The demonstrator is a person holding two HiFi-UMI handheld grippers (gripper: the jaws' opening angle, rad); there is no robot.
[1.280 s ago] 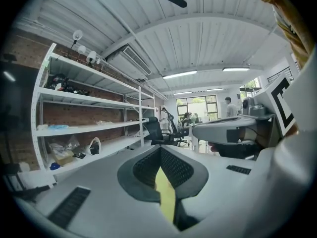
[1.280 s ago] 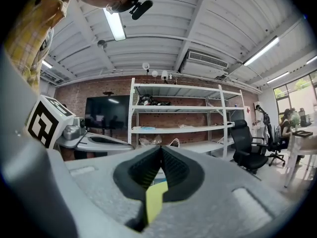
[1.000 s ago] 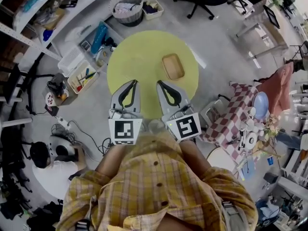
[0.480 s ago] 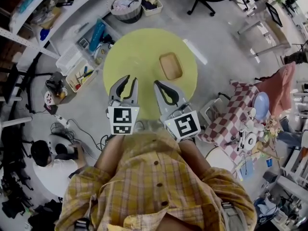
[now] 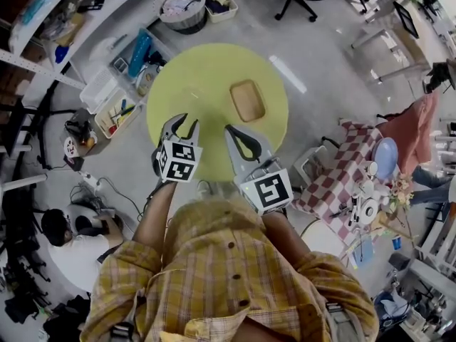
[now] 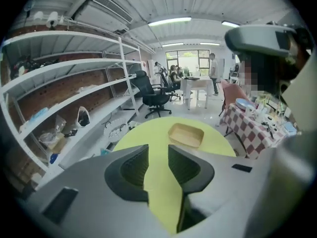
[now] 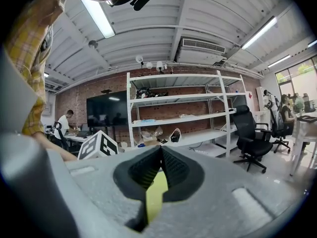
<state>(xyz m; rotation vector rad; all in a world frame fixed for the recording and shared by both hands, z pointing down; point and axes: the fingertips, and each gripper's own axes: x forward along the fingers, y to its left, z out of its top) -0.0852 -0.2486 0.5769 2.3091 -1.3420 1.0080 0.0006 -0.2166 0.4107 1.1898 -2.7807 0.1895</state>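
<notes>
Shallow tan rectangular tray (image 5: 247, 100) flat on yellow table (image 5: 192, 84).

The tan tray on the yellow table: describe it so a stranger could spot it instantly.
Find the round yellow-green table in the middle of the floor. A shallow tan rectangular tray lies on it, right of centre. Nothing else lies there.

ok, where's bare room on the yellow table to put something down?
The yellow table is mostly bare: the whole left half, from the wooden tray to the left rim, and the strip beyond the tray. Crowded: the near edge, by the left hand-held gripper and right hand-held gripper, and the floor at the table's left, packed with bins.
</notes>
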